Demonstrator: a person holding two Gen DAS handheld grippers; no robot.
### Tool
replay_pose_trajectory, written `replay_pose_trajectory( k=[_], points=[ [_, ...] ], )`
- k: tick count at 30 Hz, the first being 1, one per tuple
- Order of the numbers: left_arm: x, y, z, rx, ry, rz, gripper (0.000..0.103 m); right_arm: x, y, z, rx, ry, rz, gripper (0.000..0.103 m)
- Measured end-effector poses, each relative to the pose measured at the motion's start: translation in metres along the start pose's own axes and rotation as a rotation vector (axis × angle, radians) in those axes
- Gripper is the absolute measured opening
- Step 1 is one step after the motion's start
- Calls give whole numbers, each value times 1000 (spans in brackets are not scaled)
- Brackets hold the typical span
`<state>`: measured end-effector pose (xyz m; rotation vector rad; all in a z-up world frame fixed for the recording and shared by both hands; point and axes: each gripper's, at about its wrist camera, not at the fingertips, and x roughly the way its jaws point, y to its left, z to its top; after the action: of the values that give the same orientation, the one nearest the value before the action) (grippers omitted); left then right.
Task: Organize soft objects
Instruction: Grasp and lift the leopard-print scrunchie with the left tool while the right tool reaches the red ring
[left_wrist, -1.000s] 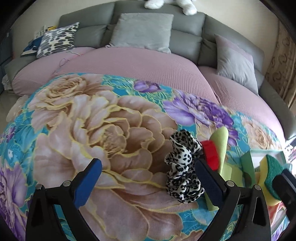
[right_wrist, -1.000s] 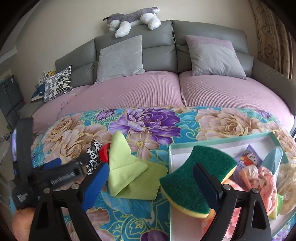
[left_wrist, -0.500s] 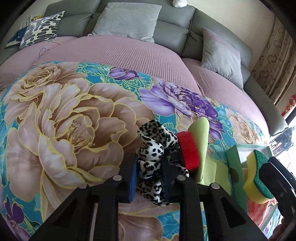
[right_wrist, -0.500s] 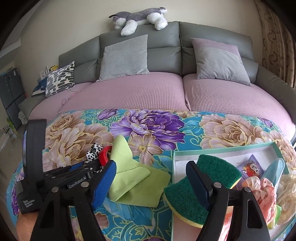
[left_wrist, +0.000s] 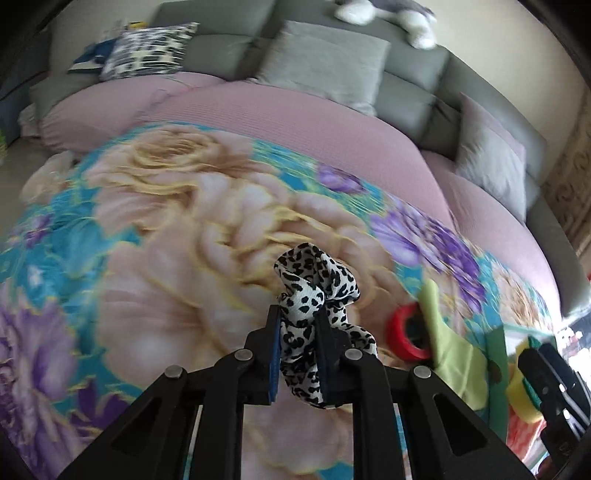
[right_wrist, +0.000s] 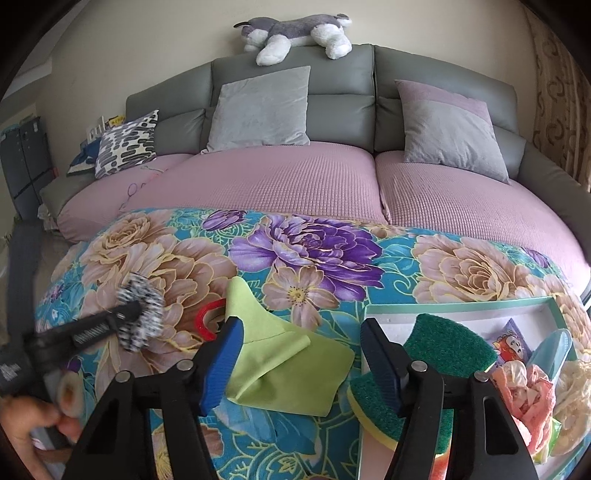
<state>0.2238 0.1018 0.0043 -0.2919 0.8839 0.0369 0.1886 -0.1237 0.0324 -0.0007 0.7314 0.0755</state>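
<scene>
Left gripper (left_wrist: 297, 325): a second ago its jaws stood wide apart with the leopard-print scrunchie (left_wrist: 314, 291) lying loose beside the right one. They are now clenched on the scrunchie and closing further; it sits lifted clear of the flowered blanket (left_wrist: 155, 258). The red ring (left_wrist: 400, 332) and green cloth (right_wrist: 291, 365), formerly touching the scrunchie, now lie apart from it on the blanket.

Right gripper (right_wrist: 299, 332): jaws closing, narrower than a second ago, with nothing pressed between them; the cloth lies on the blanket below the gap. The green sponge (right_wrist: 450, 339), earlier between the jaws, now lies just outside the right jaw, in the tray (right_wrist: 461, 301).
</scene>
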Motion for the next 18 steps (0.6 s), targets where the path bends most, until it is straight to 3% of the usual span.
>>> replay_pose_trajectory(
  k=[6,18],
  points=[
    [-17,23,6,-40,-46,59,17,15,31,-3,-77,39,41,63],
    [-34,52,10,-101,-87,87,17,66,83,-12,-225,134,56,62]
  ],
)
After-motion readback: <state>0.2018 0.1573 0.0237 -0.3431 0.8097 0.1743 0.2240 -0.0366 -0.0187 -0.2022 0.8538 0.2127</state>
